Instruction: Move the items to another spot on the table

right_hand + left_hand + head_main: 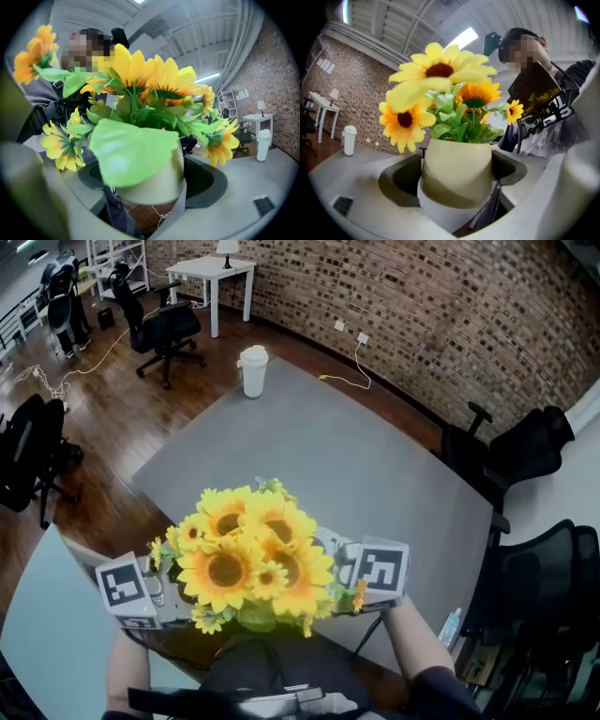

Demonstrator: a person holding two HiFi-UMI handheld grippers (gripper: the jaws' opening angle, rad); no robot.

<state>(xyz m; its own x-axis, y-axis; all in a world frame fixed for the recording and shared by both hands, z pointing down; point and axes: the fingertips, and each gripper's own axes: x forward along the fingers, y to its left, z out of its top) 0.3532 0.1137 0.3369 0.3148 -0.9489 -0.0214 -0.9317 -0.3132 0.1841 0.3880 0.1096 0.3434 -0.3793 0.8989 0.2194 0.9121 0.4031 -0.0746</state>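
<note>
A cream pot (253, 617) full of yellow sunflowers (248, 554) hangs at the near edge of the grey table (328, 456), close to my body. My left gripper (157, 601) closes on it from the left and my right gripper (349, 594) from the right. In the left gripper view the pot (457, 173) fills the gap of the left gripper (457, 185), both dark pads (401, 180) against its sides. The right gripper view shows the pot (152, 187) clamped in the right gripper (150, 190), a big green leaf (131, 150) over its front.
A white lidded cup (253, 371) stands at the table's far corner, and shows as the cup (349, 139) and the cup (264, 143) in the gripper views. Black office chairs (534, 456) stand to the right, another chair (167, 329) and a white desk (211, 273) behind.
</note>
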